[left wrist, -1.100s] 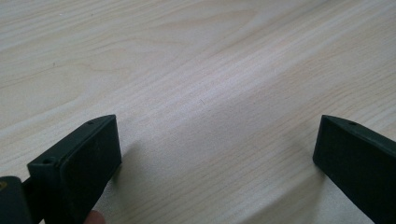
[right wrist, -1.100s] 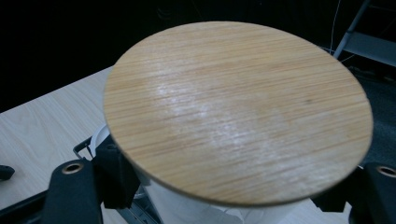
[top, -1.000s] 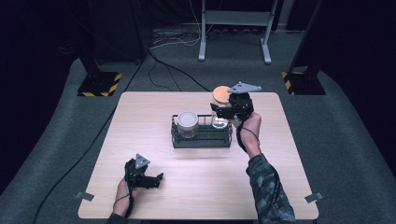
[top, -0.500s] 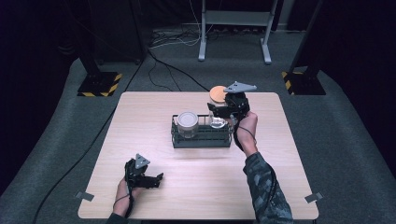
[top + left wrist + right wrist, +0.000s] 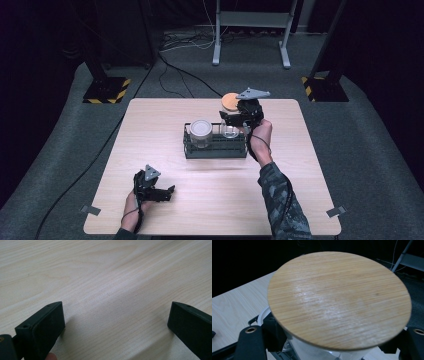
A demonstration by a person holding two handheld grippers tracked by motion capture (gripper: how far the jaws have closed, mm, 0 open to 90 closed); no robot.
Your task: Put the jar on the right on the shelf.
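The right gripper [image 5: 239,111] is clenched on a round wooden lid [image 5: 339,298], which sits tilted just above its fingers [image 5: 252,342] and over the open glass jar [image 5: 229,131] in the right compartment of the black wire rack [image 5: 215,149]. Compared with a second ago, the lid has drifted a little away from the person, so its orange disc [image 5: 230,101] now lies past the rack's far rail rather than directly above the jar mouth. I judge this to be the lid coming off and being carried clear, so the jar is now uncovered and the lid needs a resting place on the worktop [image 5: 310,200]. The second jar [image 5: 201,132], with its pale top, stands in the left compartment, beside the fingers and apart from them; it looks unchanged. The left gripper [image 5: 156,192] rests on the near worktop where it lay earlier, its fingers [image 5: 47,326] spread wide with nothing but bare wood between them.
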